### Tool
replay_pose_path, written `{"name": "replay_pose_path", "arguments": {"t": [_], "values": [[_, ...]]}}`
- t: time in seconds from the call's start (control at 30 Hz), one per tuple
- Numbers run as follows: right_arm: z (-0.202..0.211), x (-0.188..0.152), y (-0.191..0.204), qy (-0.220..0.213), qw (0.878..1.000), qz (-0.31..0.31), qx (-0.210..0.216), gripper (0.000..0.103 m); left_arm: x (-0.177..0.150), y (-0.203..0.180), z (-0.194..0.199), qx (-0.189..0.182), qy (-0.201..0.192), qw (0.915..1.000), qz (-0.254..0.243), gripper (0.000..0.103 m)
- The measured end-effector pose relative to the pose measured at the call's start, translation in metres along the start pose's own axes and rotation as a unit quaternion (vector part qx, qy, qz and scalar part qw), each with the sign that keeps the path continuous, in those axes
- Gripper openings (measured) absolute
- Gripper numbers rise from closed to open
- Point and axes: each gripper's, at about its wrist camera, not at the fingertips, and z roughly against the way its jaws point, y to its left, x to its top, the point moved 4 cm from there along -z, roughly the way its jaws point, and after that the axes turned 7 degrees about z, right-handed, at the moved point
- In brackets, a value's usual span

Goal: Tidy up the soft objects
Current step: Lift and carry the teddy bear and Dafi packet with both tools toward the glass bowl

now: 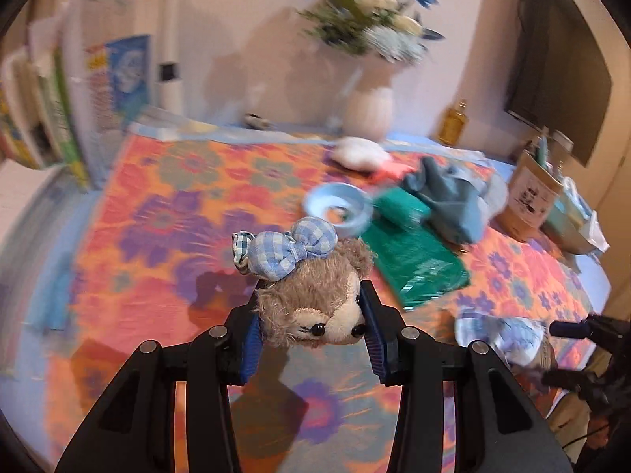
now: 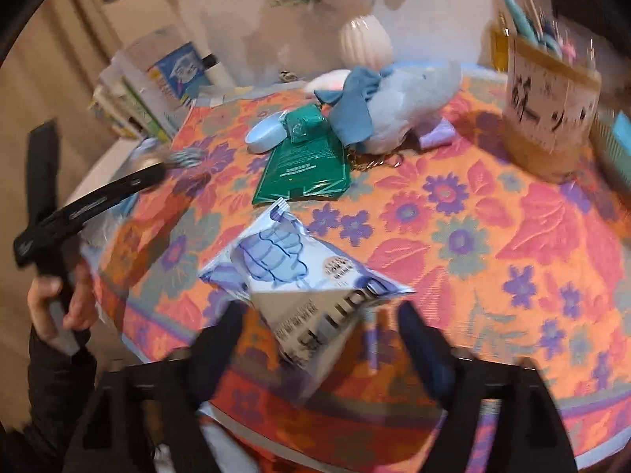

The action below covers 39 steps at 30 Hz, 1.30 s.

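Up close, at the bottom centre of the left wrist view, the left gripper (image 1: 313,325) clamps a small plush bear (image 1: 315,307) by the sides of its head, checked bow upward, probably so it can be carried clear of the flowered cloth (image 1: 165,197). Low in the right wrist view, the right gripper (image 2: 319,339) stands wide, and a white and blue packet (image 2: 303,280) sits loose between its fingers, apparently let go. Farther up, a green pouch (image 2: 305,169) and a grey plush toy (image 2: 406,106) lie clustered, likely waiting to be sorted.
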Motion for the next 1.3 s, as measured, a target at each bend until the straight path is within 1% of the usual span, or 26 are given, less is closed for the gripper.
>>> {"name": "replay_pose_path", "arguments": {"t": [0.03,0.1,0.17,0.23,0.27,0.3,0.4,0.47,0.5,0.53,0.57,0.6,0.63,0.67,0.7,0.73,0.8,0.87,0.93,0.97,1.07,1.17,1.3], "values": [[0.002,-0.001,0.000,0.004,1.000,0.017,-0.007,0.093,-0.003,-0.006,-0.009,-0.013,0.002,0.9999,0.000,0.041],[0.010,0.000,0.001,0.003,0.998,0.055,-0.023,0.093,-0.007,-0.012,-0.019,-0.020,0.000,0.9998,-0.002,0.041],[0.016,0.004,0.007,-0.008,0.996,0.088,-0.025,0.093,-0.010,-0.016,-0.026,-0.017,-0.008,0.9998,-0.009,0.041],[0.018,0.011,0.016,-0.019,0.992,0.127,-0.023,0.096,-0.010,-0.018,-0.028,-0.007,-0.011,0.9998,-0.017,0.041],[0.015,0.015,0.021,-0.021,0.989,0.146,-0.024,0.100,-0.010,-0.018,-0.026,-0.011,-0.018,0.9996,-0.017,0.041],[0.009,0.021,0.028,-0.019,0.985,0.170,-0.027,0.102,-0.010,-0.017,-0.024,-0.014,-0.021,0.9996,-0.016,0.041],[-0.018,0.028,0.042,0.006,0.973,0.225,-0.039,0.103,-0.012,-0.013,-0.023,-0.022,-0.021,0.9995,-0.009,0.041],[-0.034,0.030,0.043,0.018,0.968,0.245,-0.050,0.103,-0.011,-0.011,-0.024,-0.026,-0.020,0.9995,-0.004,0.041],[-0.046,0.030,0.040,0.028,0.967,0.247,-0.051,0.102,-0.011,-0.011,-0.024,-0.028,-0.020,0.9994,-0.004,0.041],[-0.051,0.031,0.036,0.028,0.969,0.241,-0.046,0.101,-0.011,-0.011,-0.025,-0.029,-0.019,0.9994,-0.005,0.041],[-0.056,0.030,0.031,0.023,0.973,0.227,-0.027,0.096,-0.011,-0.013,-0.025,-0.026,-0.019,0.9994,-0.011,0.041],[-0.060,0.029,0.027,0.020,0.978,0.207,0.002,0.085,-0.012,-0.016,-0.025,-0.024,-0.021,0.9993,-0.018,0.041],[-0.063,0.027,0.022,0.017,0.983,0.181,0.030,0.078,-0.013,-0.019,-0.025,-0.022,-0.023,0.9992,-0.026,0.041],[-0.064,0.026,0.018,0.008,0.986,0.165,0.039,0.073,-0.014,-0.022,-0.024,-0.020,-0.025,0.9989,-0.033,0.041],[-0.063,0.023,0.015,-0.008,0.988,0.148,0.042,0.066,-0.015,-0.024,-0.024,-0.016,-0.028,0.9987,-0.041,0.041],[-0.061,0.021,0.015,-0.022,0.989,0.140,0.039,0.061,-0.016,-0.027,-0.023,-0.010,-0.031,0.9982,-0.050,0.041],[-0.053,0.013,0.017,-0.051,0.991,0.126,0.020,0.055,-0.017,-0.031,-0.022,0.006,-0.037,0.9974,-0.061,0.041],[-0.049,0.006,0.019,-0.063,0.991,0.116,0.010,0.055,-0.017,-0.032,-0.021,0.026,-0.046,0.9965,-0.065,0.041],[-0.044,0.000,0.020,-0.070,0.992,0.102,0.002,0.055,-0.017,-0.036,-0.017,0.033,-0.054,0.9954,-0.072,0.041],[-0.042,-0.001,0.018,-0.071,0.993,0.099,-0.001,0.054,-0.017,-0.039,-0.015,0.032,-0.057,0.9950,-0.076,0.041],[-0.028,0.002,0.001,-0.081,0.993,0.077,-0.025,0.054,-0.015,-0.052,-0.005,-0.011,-0.059,0.9959,-0.067,0.041],[-0.010,0.006,-0.017,-0.099,0.993,0.050,-0.034,0.054,-0.008,-0.070,0.005,-0.046,-0.069,0.9944,-0.066,0.041],[0.022,0.005,-0.038,-0.124,0.990,0.025,-0.060,0.054,0.008,-0.100,0.018,-0.072,-0.087,0.9905,-0.079,0.041]]}}
